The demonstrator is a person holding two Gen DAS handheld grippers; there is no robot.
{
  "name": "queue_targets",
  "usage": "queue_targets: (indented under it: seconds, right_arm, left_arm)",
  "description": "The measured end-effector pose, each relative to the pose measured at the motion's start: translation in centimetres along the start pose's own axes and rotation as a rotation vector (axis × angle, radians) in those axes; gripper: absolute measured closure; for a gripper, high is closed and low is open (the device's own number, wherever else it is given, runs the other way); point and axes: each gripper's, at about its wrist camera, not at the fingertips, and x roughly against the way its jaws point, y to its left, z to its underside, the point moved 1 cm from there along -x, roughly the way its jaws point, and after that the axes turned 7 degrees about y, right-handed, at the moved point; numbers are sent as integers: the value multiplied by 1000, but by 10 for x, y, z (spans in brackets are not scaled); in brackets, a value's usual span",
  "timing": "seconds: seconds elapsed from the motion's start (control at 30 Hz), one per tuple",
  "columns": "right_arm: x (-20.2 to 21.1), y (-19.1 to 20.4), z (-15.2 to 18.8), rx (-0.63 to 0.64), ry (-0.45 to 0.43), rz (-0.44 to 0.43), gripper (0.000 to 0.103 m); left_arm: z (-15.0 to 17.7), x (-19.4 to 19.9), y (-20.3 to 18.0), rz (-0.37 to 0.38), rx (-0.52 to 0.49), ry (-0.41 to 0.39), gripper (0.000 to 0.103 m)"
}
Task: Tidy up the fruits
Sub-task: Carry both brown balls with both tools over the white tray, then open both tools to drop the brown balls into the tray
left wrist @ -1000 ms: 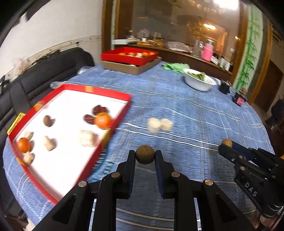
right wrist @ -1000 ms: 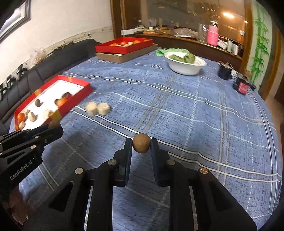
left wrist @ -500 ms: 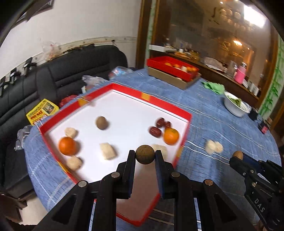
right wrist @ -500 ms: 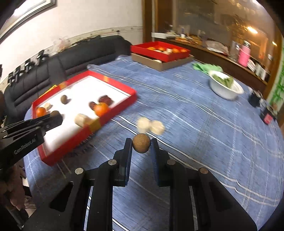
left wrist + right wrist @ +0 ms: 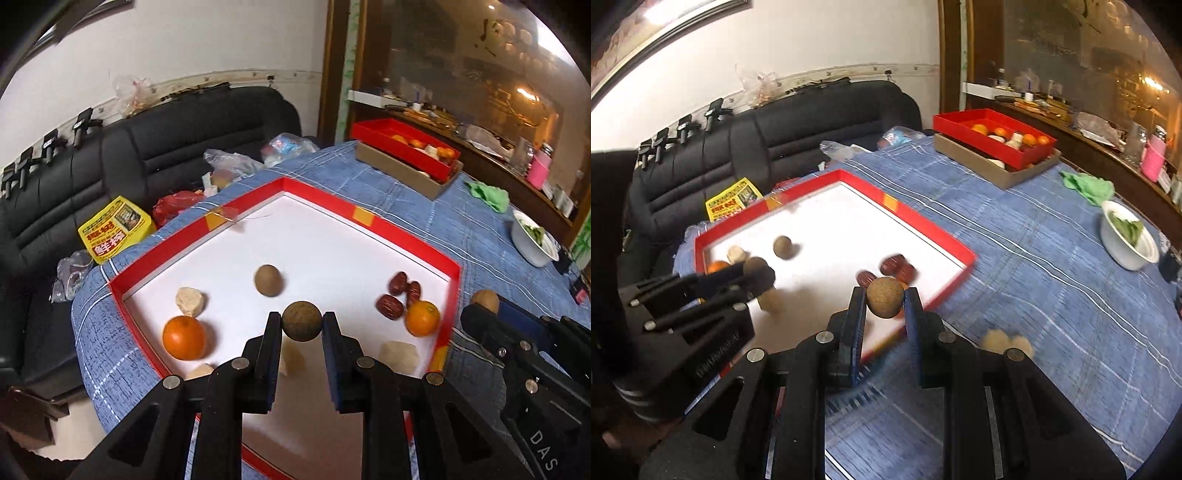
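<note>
My left gripper (image 5: 302,325) is shut on a round brown fruit (image 5: 302,320) and holds it above the white floor of the red-rimmed tray (image 5: 391,230). In the tray lie another brown fruit (image 5: 268,280), two oranges (image 5: 184,337) (image 5: 423,318), red dates (image 5: 399,295) and pale chunks (image 5: 189,301). My right gripper (image 5: 885,303) is shut on a second brown fruit (image 5: 885,297) over the tray's near right edge (image 5: 955,282). The right gripper also shows at the right of the left wrist view (image 5: 480,306).
Two pale chunks (image 5: 1006,341) lie on the blue checked tablecloth (image 5: 1034,266) right of the tray. A second red box of fruit (image 5: 993,138) sits on a cardboard box at the back. A white bowl (image 5: 1128,240) and green cloth (image 5: 1087,184) are far right. A black sofa (image 5: 147,155) borders the table.
Both grippers have swung left toward the tray with their brown fruits held. The left one now hangs over the tray's floor; the right one has reached the tray's edge.
</note>
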Motion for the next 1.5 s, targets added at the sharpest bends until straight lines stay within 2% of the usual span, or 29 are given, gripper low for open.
queue_targets:
  seconds: [0.33, 0.8, 1.17, 1.4, 1.43, 1.5]
  right_arm:
    - [-24, 16, -27, 13, 4, -41, 83]
    - [-72, 14, -48, -4, 67, -59, 83]
    - [-94, 15, -54, -4, 96, -64, 83]
    - [-103, 18, -54, 5, 122, -47, 83]
    - [-104, 20, -53, 10, 133, -44, 82]
    - [-105, 22, -52, 18, 144, -30, 81]
  left_arm:
    - [-24, -14, 28, -56, 62, 1, 82]
    - [-52, -44, 24, -125, 61, 41, 82]
    - [-62, -67, 34, -179, 101, 64, 82]
    - [-64, -74, 40, -188, 132, 93, 82]
    - [-64, -76, 41, -184, 132, 106, 80]
    - [-62, -76, 41, -173, 143, 119, 60]
